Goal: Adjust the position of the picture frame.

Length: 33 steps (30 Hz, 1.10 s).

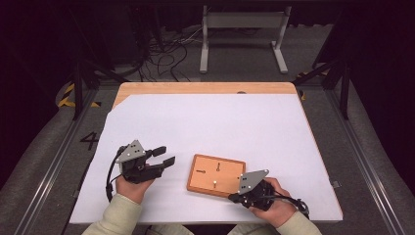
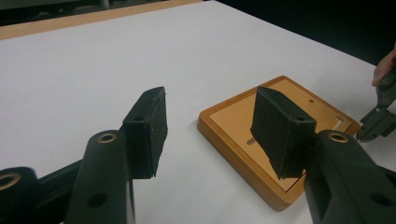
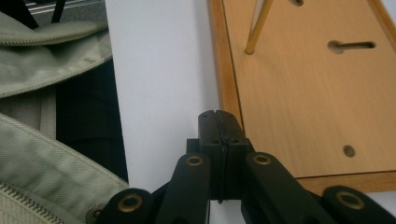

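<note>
Both hands sat low in frame: left gripper (image 1: 165, 155) had jaws apart, right gripper (image 1: 234, 197) pressed together, empty, touching the wooden board (image 1: 216, 174) at its lower-right edge.

High view: we look forward and down over the whole table (image 1: 205, 122).
Gripper views: we sit close, low; all share the wooden board (image 1: 216, 175).

orange-brown wooden board (image 1: 216, 175) on white table cover (image 1: 205, 127).
</note>
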{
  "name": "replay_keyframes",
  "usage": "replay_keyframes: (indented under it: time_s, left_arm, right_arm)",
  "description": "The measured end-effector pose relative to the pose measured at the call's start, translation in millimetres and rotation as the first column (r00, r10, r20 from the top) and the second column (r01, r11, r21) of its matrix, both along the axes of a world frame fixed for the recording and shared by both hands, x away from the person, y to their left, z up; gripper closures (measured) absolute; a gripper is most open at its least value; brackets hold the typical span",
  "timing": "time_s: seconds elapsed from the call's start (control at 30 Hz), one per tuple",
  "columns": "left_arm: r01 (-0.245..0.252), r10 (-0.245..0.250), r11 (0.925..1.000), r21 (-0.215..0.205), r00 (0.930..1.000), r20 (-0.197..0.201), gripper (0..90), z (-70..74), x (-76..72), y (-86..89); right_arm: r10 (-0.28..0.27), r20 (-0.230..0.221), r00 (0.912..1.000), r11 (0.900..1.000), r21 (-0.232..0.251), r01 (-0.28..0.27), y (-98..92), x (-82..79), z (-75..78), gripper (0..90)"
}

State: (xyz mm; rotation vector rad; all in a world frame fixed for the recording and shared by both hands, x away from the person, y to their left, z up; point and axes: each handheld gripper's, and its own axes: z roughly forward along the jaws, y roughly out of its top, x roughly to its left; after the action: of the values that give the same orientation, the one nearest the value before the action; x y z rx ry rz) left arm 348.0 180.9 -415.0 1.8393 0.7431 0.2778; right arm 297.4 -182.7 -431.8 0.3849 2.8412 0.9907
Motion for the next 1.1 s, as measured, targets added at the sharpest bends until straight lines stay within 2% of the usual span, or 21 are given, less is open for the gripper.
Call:
replay_keyframes:
  time_s: [0.07,0.37,0.47,0.6,0.8,0.93,1.0,1.1]
  left_arm:
    - [0.0,0.0,1.0,-0.001,1.0,-0.001,45.3,0.0,0.1,0.1]
    - [-0.001,0.001,1.0,0.007,1.0,0.0,45.4,-0.5,0.4,-0.9]
    - [0.001,-0.001,0.9999,0.01,1.0,-0.005,45.3,-1.0,0.6,-1.5]
    - [0.003,-0.003,0.9999,0.014,1.0,-0.008,45.4,-1.3,0.9,-1.9]
    - [0.003,-0.003,0.9997,0.024,1.0,-0.002,45.4,-1.6,1.8,-1.9]
    - [0.0,0.0,0.9996,0.027,1.0,0.002,45.4,-1.6,2.1,-1.9]
    - [0.001,-0.001,0.9997,0.025,1.0,0.0,45.3,-1.8,2.2,-1.5]
    - [-0.005,0.005,0.9998,0.017,0.9999,-0.011,44.7,-2.0,2.8,-1.2]
  right_arm:
    - [0.001,-0.006,1.0,1.0,-0.018,-0.001,1.4,0.2,-2.2,90.0]
    - [-0.007,-0.02,0.9998,1.0,-0.024,0.007,1.8,2.2,-3.1,90.0]
    - [-0.052,0.022,0.9984,0.997,-0.057,0.053,0.3,4.2,-3.3,90.0]
    - [-0.084,0.027,0.9961,0.995,-0.045,0.085,-5.5,8.8,-3.8,90.0]
    - [-0.139,0.069,0.9879,0.989,-0.049,0.143,-10.4,13.1,-4.6,90.0]
    - [-0.144,0.08,0.9863,0.988,-0.051,0.149,-10.2,12.5,-4.4,90.0]
    - [-0.135,0.065,0.9887,0.99,-0.017,0.137,-11.7,12.2,-2.3,90.0]
    - [-0.149,0.072,0.9863,0.988,0.045,0.146,-16.7,12.4,6.4,89.8]
